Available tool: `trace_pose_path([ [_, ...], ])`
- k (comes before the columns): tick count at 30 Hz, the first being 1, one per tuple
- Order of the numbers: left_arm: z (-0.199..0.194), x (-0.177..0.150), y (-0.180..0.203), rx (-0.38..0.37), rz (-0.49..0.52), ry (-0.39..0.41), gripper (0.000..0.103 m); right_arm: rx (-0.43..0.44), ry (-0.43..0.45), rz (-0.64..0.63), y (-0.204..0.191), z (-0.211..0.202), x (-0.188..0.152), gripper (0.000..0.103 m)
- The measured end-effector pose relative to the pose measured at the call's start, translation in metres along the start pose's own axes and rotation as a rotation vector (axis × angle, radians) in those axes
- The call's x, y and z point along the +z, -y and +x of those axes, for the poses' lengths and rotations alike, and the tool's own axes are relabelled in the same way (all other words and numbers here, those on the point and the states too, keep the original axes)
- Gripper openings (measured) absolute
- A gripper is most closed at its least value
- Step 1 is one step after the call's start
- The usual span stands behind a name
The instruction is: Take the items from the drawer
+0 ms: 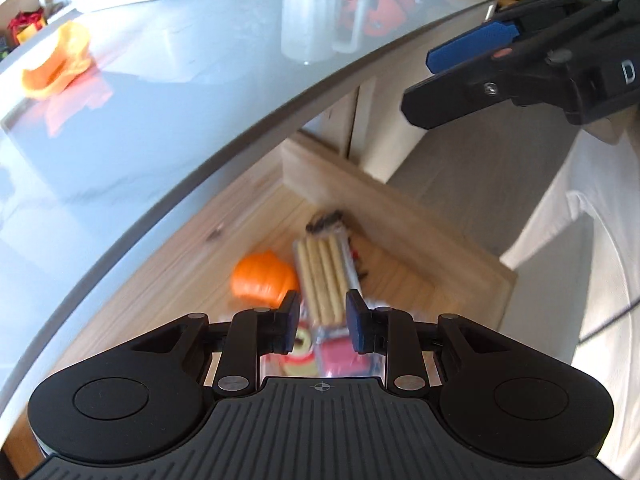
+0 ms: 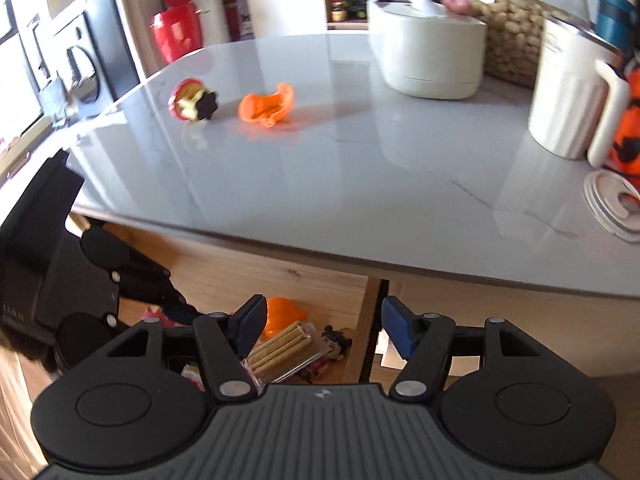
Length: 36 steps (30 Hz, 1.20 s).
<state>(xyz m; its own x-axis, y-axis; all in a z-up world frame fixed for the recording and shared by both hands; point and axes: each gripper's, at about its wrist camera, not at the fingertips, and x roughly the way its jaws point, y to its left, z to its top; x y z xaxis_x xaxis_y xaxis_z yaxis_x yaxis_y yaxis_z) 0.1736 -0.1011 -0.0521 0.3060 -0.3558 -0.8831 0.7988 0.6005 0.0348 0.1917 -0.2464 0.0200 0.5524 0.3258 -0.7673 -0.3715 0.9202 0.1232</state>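
Note:
The wooden drawer [image 1: 400,216] stands pulled out under the grey counter [image 2: 360,180]. In it lie a clear pack of biscuit sticks [image 1: 322,276] [image 2: 280,350], an orange toy piece [image 1: 262,280] [image 2: 284,314] and a red-and-yellow packet [image 1: 332,364]. My left gripper [image 1: 322,320] hovers over the drawer, its jaws a narrow gap apart. The stick pack shows through that gap, and I see nothing pressed between the pads. My right gripper [image 2: 322,332] [image 1: 424,80] hangs open and empty above the drawer's front. On the counter rest another orange piece [image 2: 267,106] [image 1: 56,64] and a red toy [image 2: 194,100].
A white cooker [image 2: 428,56], a white jug [image 2: 568,96] and a round lid [image 2: 612,204] stand along the counter's far and right side. A red bin [image 2: 176,28] sits beyond the counter. A person's white clothing [image 1: 580,240] is right of the drawer.

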Motion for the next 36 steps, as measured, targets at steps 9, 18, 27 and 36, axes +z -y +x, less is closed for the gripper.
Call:
trace_pose_path([
  [9, 0.055, 0.017, 0.017, 0.100, 0.049, -0.142, 0.041, -0.022, 0.014, 0.086, 0.018, -0.003, -0.007, 0.064],
  [18, 0.064, 0.022, 0.013, 0.049, 0.001, -0.166, 0.042, -0.015, 0.012, 0.114, 0.027, -0.006, -0.013, 0.064],
  [27, -0.035, -0.001, 0.002, -0.018, 0.060, -0.074, 0.035, -0.045, -0.016, 0.007, 0.008, 0.002, -0.018, 0.064],
  [36, -0.087, -0.082, -0.047, 0.033, -0.091, -0.004, 0.035, 0.077, -0.392, -0.124, -0.051, 0.059, -0.010, 0.064],
])
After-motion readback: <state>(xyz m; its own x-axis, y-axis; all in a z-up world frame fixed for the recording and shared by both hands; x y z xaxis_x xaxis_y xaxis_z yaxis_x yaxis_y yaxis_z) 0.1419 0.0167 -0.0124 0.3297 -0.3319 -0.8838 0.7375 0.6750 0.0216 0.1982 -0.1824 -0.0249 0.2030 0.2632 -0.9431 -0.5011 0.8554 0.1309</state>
